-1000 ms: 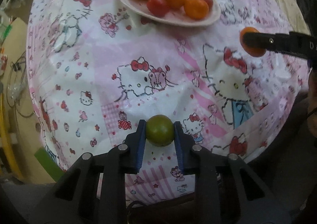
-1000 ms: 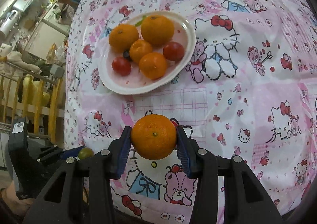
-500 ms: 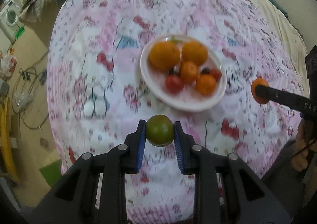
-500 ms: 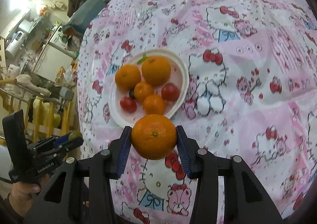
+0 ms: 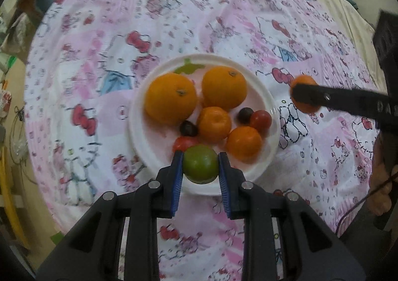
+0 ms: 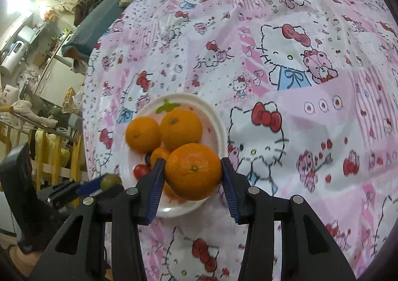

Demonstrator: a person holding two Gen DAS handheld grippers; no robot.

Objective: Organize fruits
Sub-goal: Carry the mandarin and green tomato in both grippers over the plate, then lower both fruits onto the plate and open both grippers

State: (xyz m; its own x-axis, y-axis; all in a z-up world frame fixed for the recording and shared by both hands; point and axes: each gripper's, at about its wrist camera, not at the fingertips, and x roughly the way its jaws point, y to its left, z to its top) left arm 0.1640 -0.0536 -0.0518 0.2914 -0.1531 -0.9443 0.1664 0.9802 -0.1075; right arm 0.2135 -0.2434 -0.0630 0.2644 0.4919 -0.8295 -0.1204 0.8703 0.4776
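both grippers carried in over the plate

since a second ago both hands have travelled across the cloth, and the white plate (image 5: pixel 139 117) that sat far off is now right under the fingers. left gripper (image 5: pixel 201 164) is pinched narrow on a green fruit (image 5: pixel 200 167), held above the plate's near rim just beside a red tomato (image 5: pixel 185 143). right gripper (image 6: pixel 192 171) is clamped on an orange (image 6: pixel 193 171), which hangs over the near right part of the plate in its own view. on the plate lie two large oranges, smaller ones, red tomatoes and two dark small fruits, crowded; the bare patch is at the near left of the dish. both tools tilt steeply down. a hand (image 5: pixel 380 181) grips the right tool at the right edge. round table under a pink cartoon-cat tablecloth (image 6: pixel 311 77), wide free cloth around the plate. cluttered room to the far left.
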